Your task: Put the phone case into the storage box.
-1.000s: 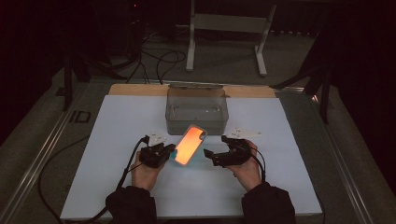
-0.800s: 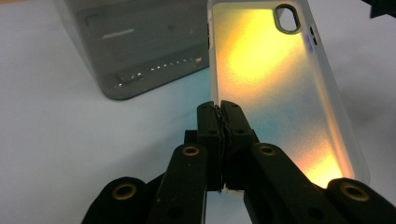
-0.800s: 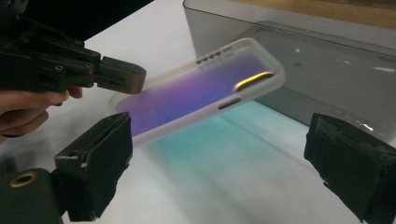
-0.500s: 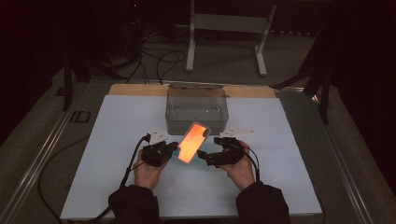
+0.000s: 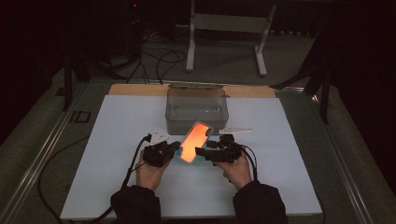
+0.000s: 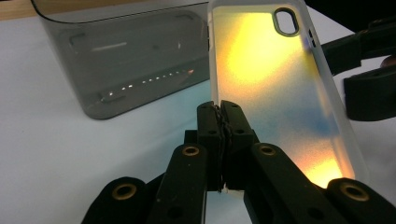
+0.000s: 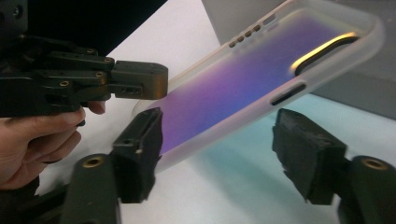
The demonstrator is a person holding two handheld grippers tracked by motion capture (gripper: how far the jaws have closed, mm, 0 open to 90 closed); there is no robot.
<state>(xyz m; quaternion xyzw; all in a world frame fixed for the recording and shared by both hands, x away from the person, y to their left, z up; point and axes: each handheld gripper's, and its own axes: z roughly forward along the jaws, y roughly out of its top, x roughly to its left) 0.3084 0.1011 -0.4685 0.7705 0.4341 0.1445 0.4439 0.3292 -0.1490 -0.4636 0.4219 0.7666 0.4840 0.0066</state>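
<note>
The phone case [image 5: 195, 142] is being pinched by the closed left gripper [image 6: 223, 122] at its 9 o'clock edge, over the desk [image 5: 289, 140], below the box [image 5: 196, 108]. Right gripper [image 7: 219, 154] is being held wide open around it.

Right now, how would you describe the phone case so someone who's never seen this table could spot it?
On the white table, look just in front of the grey translucent box, between the two black grippers. The phone case is held tilted off the surface, the left gripper pinching its edge. It alone glows orange-yellow, with a frosted rim and camera cutout.
</note>
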